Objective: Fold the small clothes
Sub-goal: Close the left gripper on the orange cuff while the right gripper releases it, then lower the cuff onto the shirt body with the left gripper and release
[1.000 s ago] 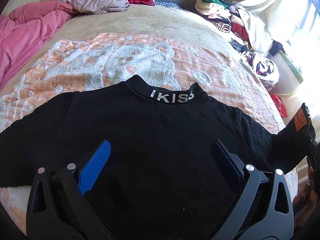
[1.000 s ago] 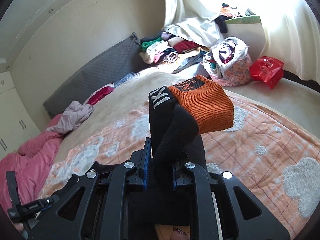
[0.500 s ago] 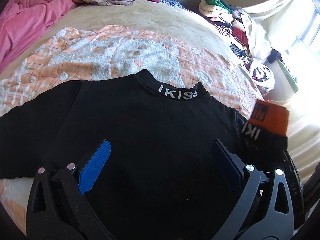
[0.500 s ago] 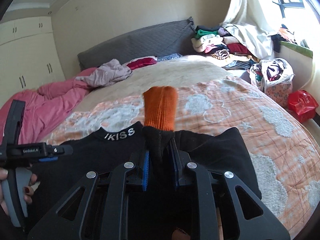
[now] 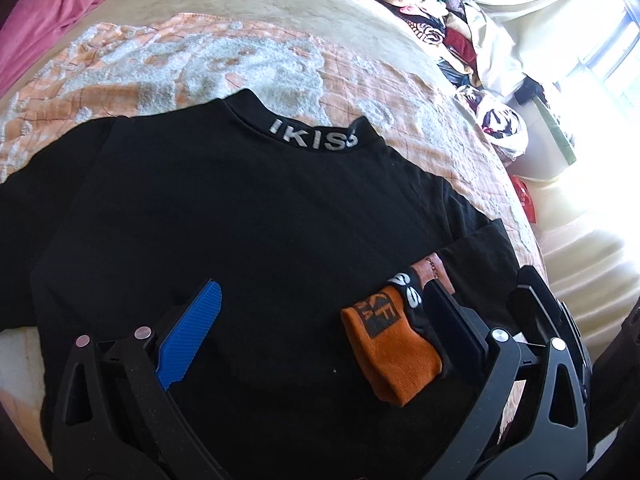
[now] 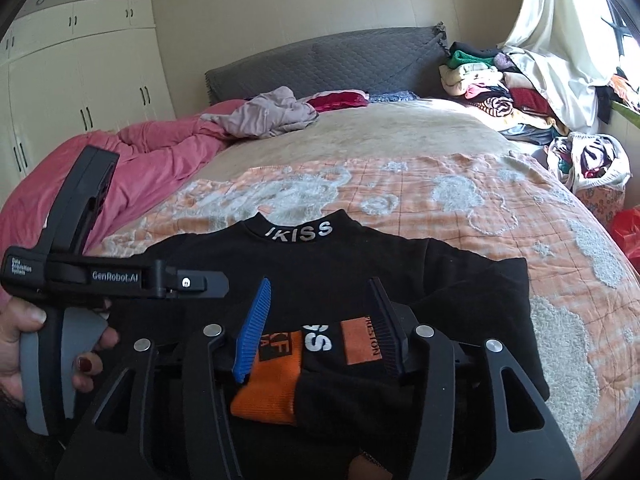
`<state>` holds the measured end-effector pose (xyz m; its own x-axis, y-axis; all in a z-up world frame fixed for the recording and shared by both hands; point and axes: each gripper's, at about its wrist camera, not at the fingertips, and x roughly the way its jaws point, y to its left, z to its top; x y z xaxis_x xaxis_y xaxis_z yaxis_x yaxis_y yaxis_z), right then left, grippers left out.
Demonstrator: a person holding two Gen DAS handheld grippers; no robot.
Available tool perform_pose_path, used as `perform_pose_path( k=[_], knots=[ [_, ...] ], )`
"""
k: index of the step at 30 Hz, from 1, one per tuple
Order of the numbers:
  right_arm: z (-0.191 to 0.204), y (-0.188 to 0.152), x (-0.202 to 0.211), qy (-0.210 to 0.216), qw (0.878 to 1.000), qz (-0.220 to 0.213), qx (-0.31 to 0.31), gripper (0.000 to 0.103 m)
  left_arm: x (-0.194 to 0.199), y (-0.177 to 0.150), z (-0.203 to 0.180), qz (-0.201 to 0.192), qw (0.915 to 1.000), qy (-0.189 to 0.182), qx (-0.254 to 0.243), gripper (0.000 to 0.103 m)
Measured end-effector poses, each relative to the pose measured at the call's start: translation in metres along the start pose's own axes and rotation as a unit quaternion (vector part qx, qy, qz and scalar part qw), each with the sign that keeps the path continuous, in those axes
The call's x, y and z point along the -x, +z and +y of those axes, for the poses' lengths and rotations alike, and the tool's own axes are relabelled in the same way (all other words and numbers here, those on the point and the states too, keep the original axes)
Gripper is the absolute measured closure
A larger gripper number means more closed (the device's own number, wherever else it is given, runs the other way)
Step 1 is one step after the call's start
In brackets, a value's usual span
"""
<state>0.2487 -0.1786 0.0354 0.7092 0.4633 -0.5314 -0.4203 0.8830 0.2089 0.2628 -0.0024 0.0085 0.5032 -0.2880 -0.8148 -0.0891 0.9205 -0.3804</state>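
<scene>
A wide bed (image 6: 400,136) fills the room, backed at the top of the right wrist view by a grey quilted headboard (image 6: 328,64) and cream wardrobe doors (image 6: 80,88) in the upper left. An orange checked blanket (image 6: 480,208) with fuzzy white cloud shapes covers the near half. A rumpled pink duvet (image 6: 152,160) lies at the left, and stacked clothes (image 6: 488,88) are heaped at the upper right beside pale curtains (image 6: 560,32).

The black sweatshirt (image 5: 240,220) lies flat on the blanket in the lower middle of both views, its collar lettered in white. Its right sleeve is folded across the body, the ribbed orange cuff (image 6: 276,384) resting on the black knit.

The right gripper (image 6: 320,332) stands with jaws apart around that cuff. The left gripper (image 5: 320,320) hovers over the shirt, its jaws wide apart, empty.
</scene>
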Motion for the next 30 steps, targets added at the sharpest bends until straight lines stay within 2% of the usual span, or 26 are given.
perform_pose_path(
  k=[5,10,12,13,15,17,19,21,23,27,30],
  knots=[
    [-0.032,0.005,0.004,-0.045,0.998,0.007,-0.046,0.052,-0.020,-0.016,-0.013,0.030,0.9994,-0.016,-0.007,0.011],
    [-0.067,0.005,0.010,-0.077,0.992,0.013,-0.101,0.047,-0.039,-0.026,-0.019,0.052,0.9984,-0.020,0.004,0.034],
    [-0.081,0.003,0.012,-0.081,0.988,0.019,-0.130,0.047,-0.041,-0.026,-0.024,0.047,0.9987,-0.020,0.004,0.036],
    [-0.086,0.001,0.013,-0.081,0.986,0.022,-0.142,0.047,-0.041,-0.025,-0.026,0.044,0.9987,-0.025,0.007,0.045],
    [-0.095,-0.001,0.015,-0.082,0.983,0.024,-0.163,0.047,-0.045,-0.024,-0.030,0.043,0.9981,-0.038,0.022,0.053],
    [-0.100,-0.002,0.015,-0.083,0.981,0.026,-0.175,0.047,-0.052,-0.024,-0.034,0.047,0.9981,-0.034,0.024,0.054],
    [-0.103,-0.002,0.016,-0.085,0.980,0.027,-0.180,0.047,-0.057,-0.025,-0.037,0.043,0.9986,-0.024,0.021,0.078],
    [-0.104,-0.002,0.018,-0.084,0.979,0.025,-0.182,0.047,-0.058,-0.025,-0.035,0.038,0.9981,-0.040,0.028,0.091],
    [-0.105,-0.001,0.020,-0.085,0.979,0.023,-0.183,0.047,-0.053,-0.022,-0.039,0.032,0.9984,-0.045,0.013,0.095],
    [-0.112,0.000,0.024,-0.093,0.977,0.017,-0.190,0.047,-0.021,-0.010,-0.048,-0.023,0.9989,-0.026,-0.030,0.095],
    [-0.116,-0.002,0.025,-0.099,0.976,0.015,-0.196,0.047,0.000,0.002,-0.047,-0.043,0.9978,-0.031,-0.040,0.096]
  ],
)
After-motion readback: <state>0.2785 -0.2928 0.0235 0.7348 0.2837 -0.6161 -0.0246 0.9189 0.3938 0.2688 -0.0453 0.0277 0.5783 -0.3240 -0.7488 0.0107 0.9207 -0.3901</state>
